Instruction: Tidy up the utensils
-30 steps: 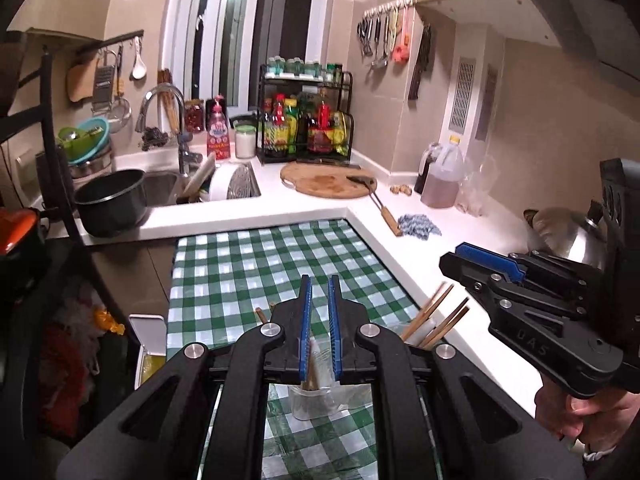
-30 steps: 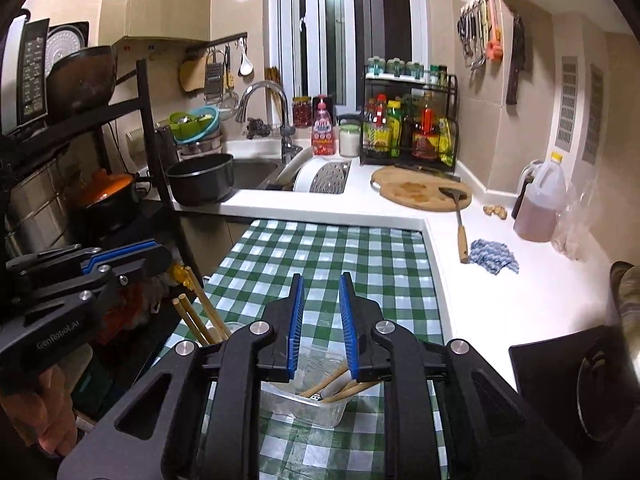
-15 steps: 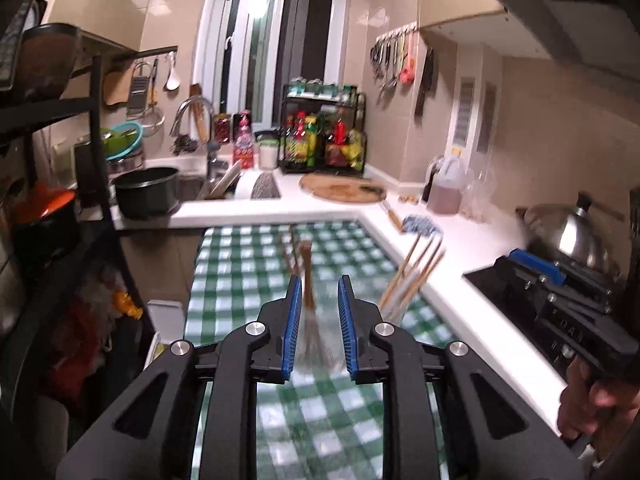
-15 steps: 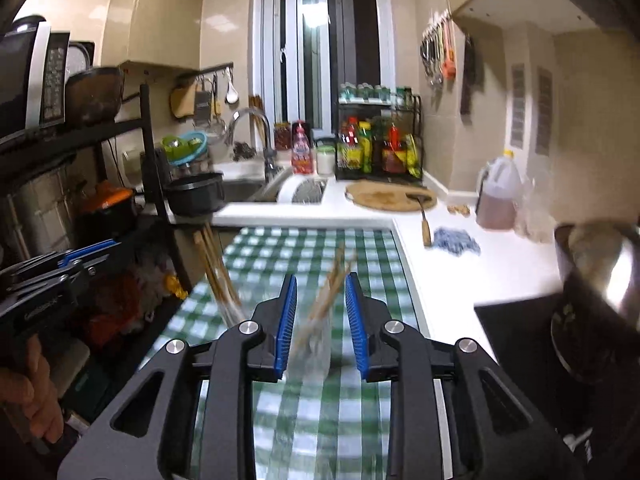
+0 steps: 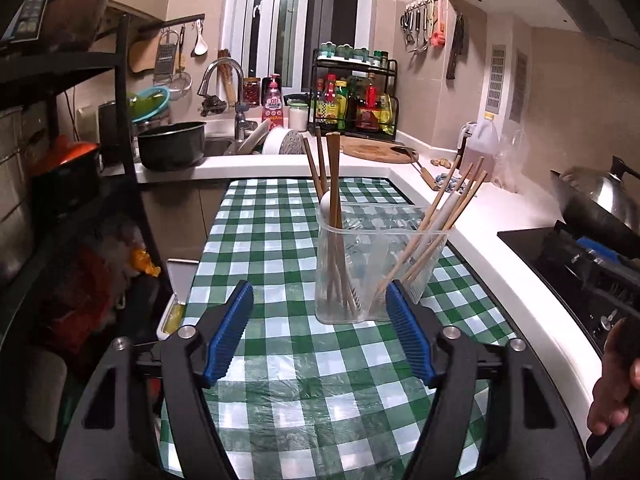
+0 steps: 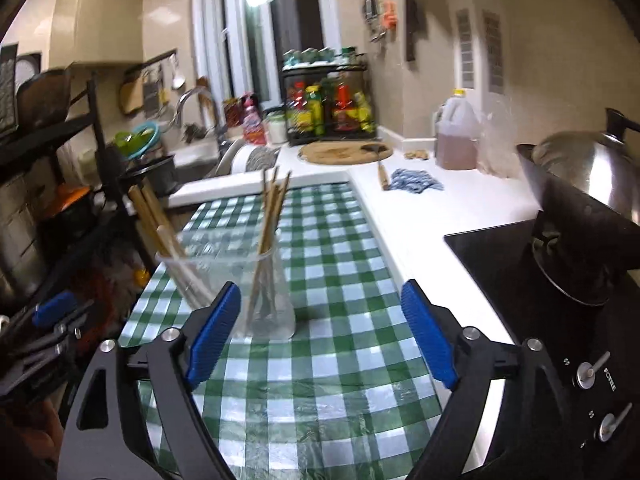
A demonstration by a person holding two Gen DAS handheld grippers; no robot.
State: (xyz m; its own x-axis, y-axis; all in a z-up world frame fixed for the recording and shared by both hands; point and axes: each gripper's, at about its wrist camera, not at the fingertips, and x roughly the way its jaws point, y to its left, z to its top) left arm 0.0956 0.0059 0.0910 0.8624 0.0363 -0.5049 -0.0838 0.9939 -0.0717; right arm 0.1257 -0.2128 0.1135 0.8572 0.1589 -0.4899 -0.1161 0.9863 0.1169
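A clear plastic utensil holder (image 5: 372, 264) stands upright on the green checked tablecloth (image 5: 280, 232). Wooden utensils (image 5: 332, 176) lean in its left part and chopsticks (image 5: 456, 200) in its right part. My left gripper (image 5: 318, 300) is just in front of it with its jaws opening, and the pads are off its walls. In the right wrist view the holder (image 6: 244, 292) stands behind the left finger. My right gripper (image 6: 320, 296) is also opening, with only cloth between its pads. Each gripper shows at the other view's edge: the right gripper (image 5: 600, 256) and the left gripper (image 6: 56, 320).
A black shelf rack (image 5: 120, 120) with pots lines the left side. Behind the cloth are a black pot (image 5: 172, 150), the sink tap (image 5: 224, 76) and a round cutting board (image 5: 380, 150). A wok (image 6: 580, 184) sits on the stove at the right, beside a white counter (image 6: 440, 208).
Both grippers were nearly shut on the clear holder, which hung above the cloth. Now both have opened wide and let go, and it stands on the cloth. Both views have sunk lower.
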